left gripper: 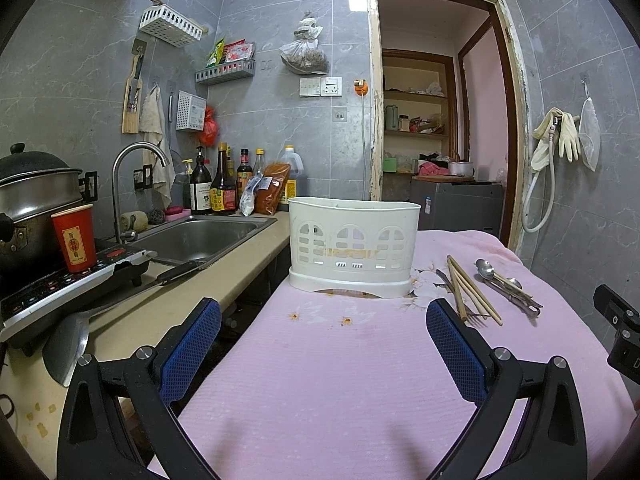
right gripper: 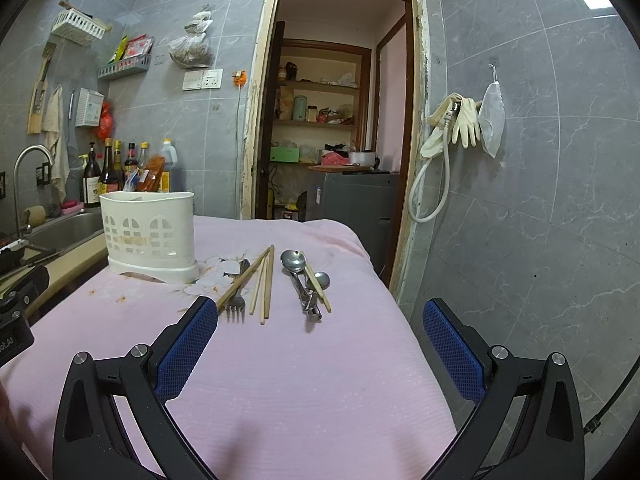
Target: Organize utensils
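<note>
A white slotted utensil holder (left gripper: 353,240) (right gripper: 149,236) stands upright on the pink cloth (left gripper: 340,368) (right gripper: 304,360). To its right lie several wooden chopsticks (left gripper: 472,290) (right gripper: 264,284), a fork (right gripper: 236,300) partly under them, and metal spoons (left gripper: 500,276) (right gripper: 304,276) with one chopstick across them. My left gripper (left gripper: 323,322) hovers open in front of the holder, nothing between its blue pads. My right gripper (right gripper: 320,320) is open too, just short of the spoons and chopsticks. Part of the right gripper's body (left gripper: 618,328) shows at the left view's right edge.
Left of the cloth runs a beige counter (left gripper: 224,264) with a steel sink (left gripper: 200,236), faucet (left gripper: 132,168), sauce bottles (left gripper: 224,184), an induction cooker (left gripper: 72,280) bearing a red cup (left gripper: 75,238) and a pot (left gripper: 28,200). A grey tiled wall (right gripper: 540,200) and doorway (right gripper: 332,120) lie beyond.
</note>
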